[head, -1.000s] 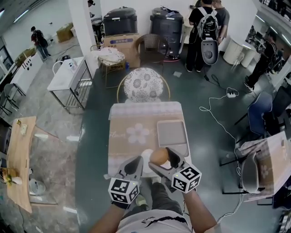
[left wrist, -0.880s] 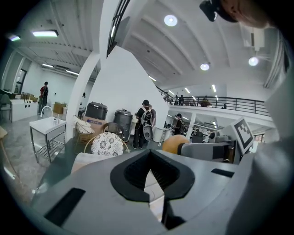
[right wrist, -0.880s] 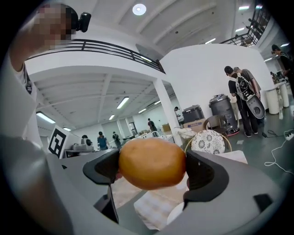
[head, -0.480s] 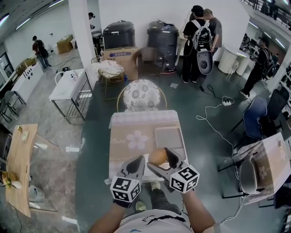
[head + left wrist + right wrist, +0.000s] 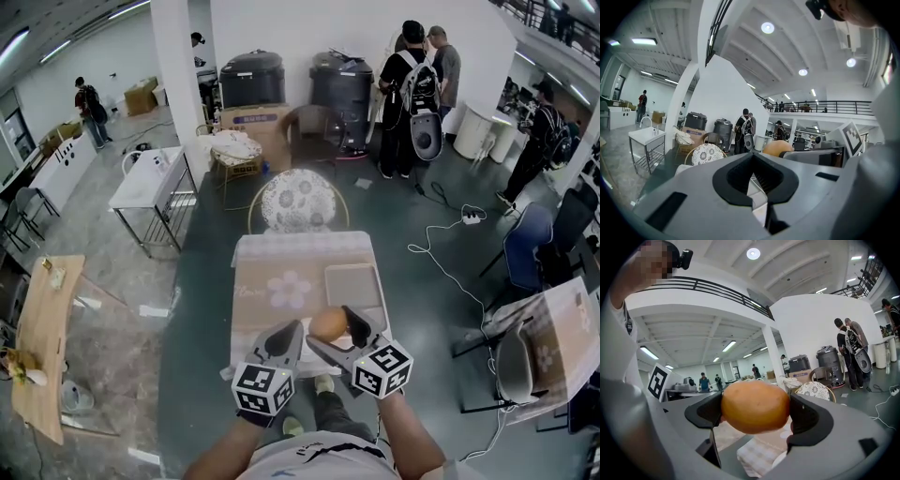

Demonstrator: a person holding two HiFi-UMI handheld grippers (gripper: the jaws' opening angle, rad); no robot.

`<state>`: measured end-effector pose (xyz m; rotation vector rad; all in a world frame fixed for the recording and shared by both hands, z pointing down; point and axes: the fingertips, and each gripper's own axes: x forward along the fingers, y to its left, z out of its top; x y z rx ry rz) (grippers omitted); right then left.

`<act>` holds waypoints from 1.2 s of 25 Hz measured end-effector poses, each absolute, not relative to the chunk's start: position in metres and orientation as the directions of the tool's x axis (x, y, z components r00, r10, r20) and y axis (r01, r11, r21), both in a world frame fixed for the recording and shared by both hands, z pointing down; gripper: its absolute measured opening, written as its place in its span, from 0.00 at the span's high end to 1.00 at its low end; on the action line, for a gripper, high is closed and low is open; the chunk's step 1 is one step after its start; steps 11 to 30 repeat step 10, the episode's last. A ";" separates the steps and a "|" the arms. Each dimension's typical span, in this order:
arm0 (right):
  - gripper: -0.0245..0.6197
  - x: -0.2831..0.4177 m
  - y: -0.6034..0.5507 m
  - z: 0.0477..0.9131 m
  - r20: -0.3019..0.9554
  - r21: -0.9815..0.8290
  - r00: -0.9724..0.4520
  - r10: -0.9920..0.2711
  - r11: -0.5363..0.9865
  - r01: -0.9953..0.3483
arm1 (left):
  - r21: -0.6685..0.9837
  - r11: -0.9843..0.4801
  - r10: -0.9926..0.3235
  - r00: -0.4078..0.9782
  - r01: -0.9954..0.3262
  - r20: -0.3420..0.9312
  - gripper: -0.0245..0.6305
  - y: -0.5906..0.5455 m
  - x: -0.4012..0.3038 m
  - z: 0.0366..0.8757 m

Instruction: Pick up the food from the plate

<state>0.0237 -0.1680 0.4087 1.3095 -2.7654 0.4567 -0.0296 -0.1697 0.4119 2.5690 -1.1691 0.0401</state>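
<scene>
My right gripper (image 5: 336,329) pinches the round food (image 5: 755,407) between its jaws by the curved sides, so slackening could roll it out downward; my left gripper (image 5: 752,176) is pressed together, empty.

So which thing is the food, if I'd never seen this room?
Find the small table with the flower-print cloth. Over its near edge, the right gripper has its jaws clamped on a round golden-brown bun. Nothing else there is orange; the left gripper holds nothing.
</scene>
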 end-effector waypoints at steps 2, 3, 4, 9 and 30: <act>0.31 0.023 -0.166 0.409 0.169 -0.241 -0.640 -0.750 0.598 -0.765 | 0.274 -0.613 -0.733 0.663 -0.741 0.152 0.95 -0.168 -0.031 0.412; 0.31 0.022 -0.166 0.409 0.170 -0.240 -0.639 -0.750 0.597 -0.765 | 0.274 -0.612 -0.734 0.662 -0.742 0.151 0.95 -0.168 -0.032 0.412; 0.31 0.022 -0.165 0.409 0.170 -0.239 -0.638 -0.751 0.597 -0.766 | 0.274 -0.611 -0.736 0.660 -0.743 0.151 0.95 -0.167 -0.034 0.412; 0.31 0.019 -0.162 0.408 0.169 -0.236 -0.638 -0.751 0.598 -0.766 | 0.277 -0.609 -0.737 0.659 -0.744 0.151 0.95 -0.164 -0.037 0.413; 0.31 0.019 -0.161 0.408 0.169 -0.236 -0.638 -0.751 0.598 -0.766 | 0.277 -0.609 -0.736 0.659 -0.743 0.152 0.95 -0.164 -0.037 0.413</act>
